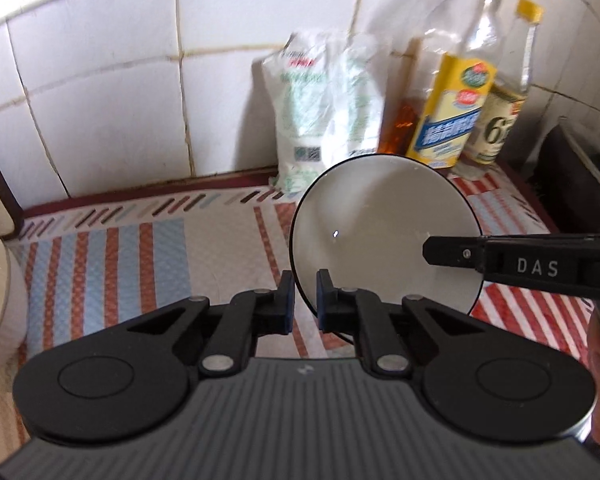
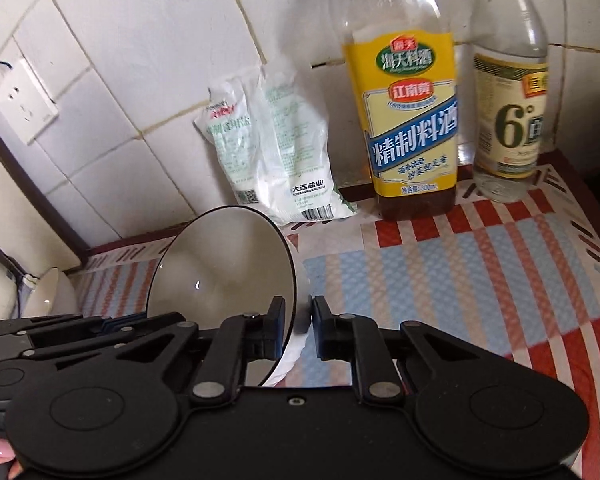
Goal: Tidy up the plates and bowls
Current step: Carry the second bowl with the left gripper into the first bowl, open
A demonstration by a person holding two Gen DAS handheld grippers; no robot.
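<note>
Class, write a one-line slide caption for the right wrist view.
Both grippers, right and left, clamp the rim of a tilted white bowl over a striped mat, bottles behind.

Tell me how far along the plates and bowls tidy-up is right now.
Nothing looks finished yet. In hand: the left gripper and the right gripper are both shut on the rim of the black-rimmed bowl, which is tilted above the striped mat. Left to do: it is not yet stacked with the other white bowl near the wall; no plates show.
</note>
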